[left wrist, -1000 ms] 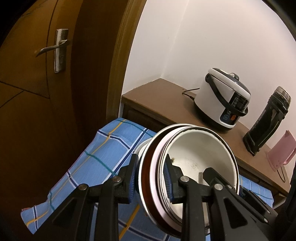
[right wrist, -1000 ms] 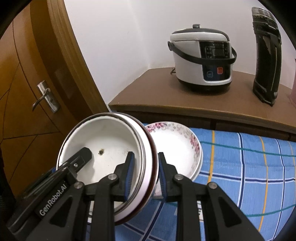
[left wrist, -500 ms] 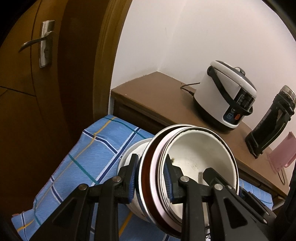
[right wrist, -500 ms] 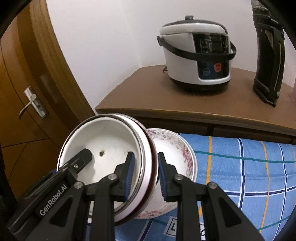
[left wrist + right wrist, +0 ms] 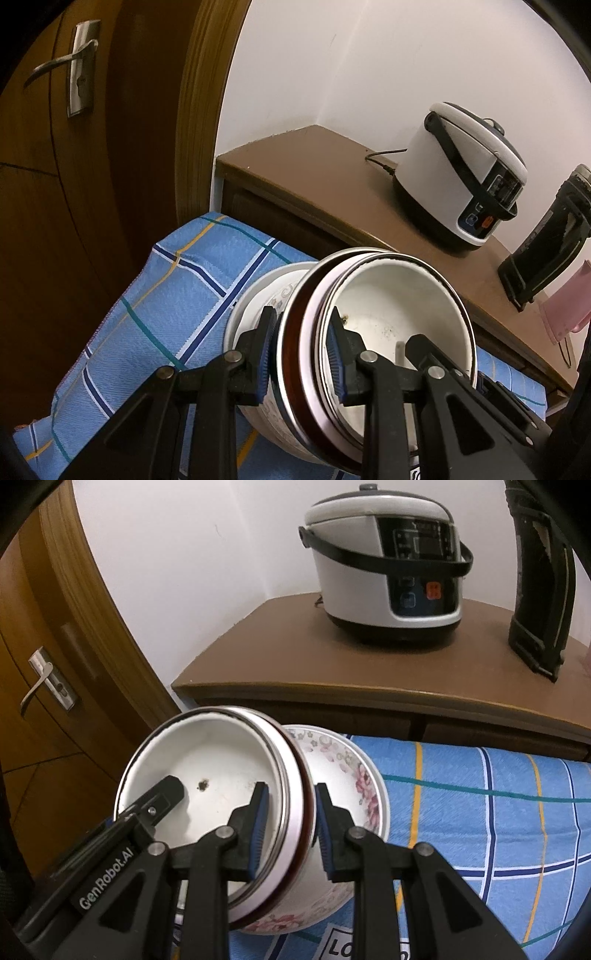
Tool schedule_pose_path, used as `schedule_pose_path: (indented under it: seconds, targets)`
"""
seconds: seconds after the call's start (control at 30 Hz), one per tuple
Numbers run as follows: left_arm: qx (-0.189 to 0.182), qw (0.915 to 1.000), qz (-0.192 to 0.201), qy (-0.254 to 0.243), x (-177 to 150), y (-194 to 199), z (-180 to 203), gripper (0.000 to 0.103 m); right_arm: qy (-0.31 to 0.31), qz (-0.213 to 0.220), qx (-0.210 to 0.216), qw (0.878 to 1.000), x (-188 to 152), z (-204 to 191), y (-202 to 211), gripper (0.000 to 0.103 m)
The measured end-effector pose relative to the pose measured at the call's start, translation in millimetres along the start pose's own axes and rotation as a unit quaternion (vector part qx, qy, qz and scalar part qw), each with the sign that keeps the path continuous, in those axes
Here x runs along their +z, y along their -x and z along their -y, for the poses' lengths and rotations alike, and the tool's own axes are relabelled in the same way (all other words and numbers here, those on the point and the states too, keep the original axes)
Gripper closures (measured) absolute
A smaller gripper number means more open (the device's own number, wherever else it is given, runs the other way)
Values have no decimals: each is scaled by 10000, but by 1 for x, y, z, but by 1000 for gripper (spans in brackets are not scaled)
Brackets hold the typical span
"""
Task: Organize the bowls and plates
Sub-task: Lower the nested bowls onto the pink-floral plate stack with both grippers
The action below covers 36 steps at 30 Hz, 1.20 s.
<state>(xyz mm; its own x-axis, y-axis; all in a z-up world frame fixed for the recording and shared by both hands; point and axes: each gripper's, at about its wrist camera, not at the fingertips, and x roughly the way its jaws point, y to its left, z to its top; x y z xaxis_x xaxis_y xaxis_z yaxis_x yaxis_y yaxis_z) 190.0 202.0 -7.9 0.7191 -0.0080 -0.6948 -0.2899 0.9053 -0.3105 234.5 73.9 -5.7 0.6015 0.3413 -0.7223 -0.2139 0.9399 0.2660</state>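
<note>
I have the left gripper (image 5: 301,354) clamped on the left rim of the white metal bowl (image 5: 399,325), one blue pad inside the wall and one outside, jaws only narrowly apart. My right gripper (image 5: 290,825) pinches the opposite rim of the same bowl (image 5: 218,771) the same way, so the bowl hangs tilted between both tools. Directly behind and under it sits the floral bowl (image 5: 347,775) on the blue checked cloth (image 5: 480,801); the metal bowl overlaps its mouth, but I cannot tell whether they touch. Farther back, on the brown cabinet (image 5: 295,657), stand a rice cooker (image 5: 388,565) and, to its right, a black flask (image 5: 539,587). A wooden door (image 5: 55,147) is at far left.
</note>
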Motion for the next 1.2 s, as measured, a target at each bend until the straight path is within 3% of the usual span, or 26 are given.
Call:
schedule_pose_path:
  seconds: [0.67, 1.2]
  targets:
    - [113, 9997, -205, 59, -2, -17, -5, 74, 2, -269, 9, 9996, 2, 0, -32, 78]
    - [93, 9996, -245, 55, -1, -21, -7, 74, 165, -278, -35, 9995, 1, -11, -33, 78]
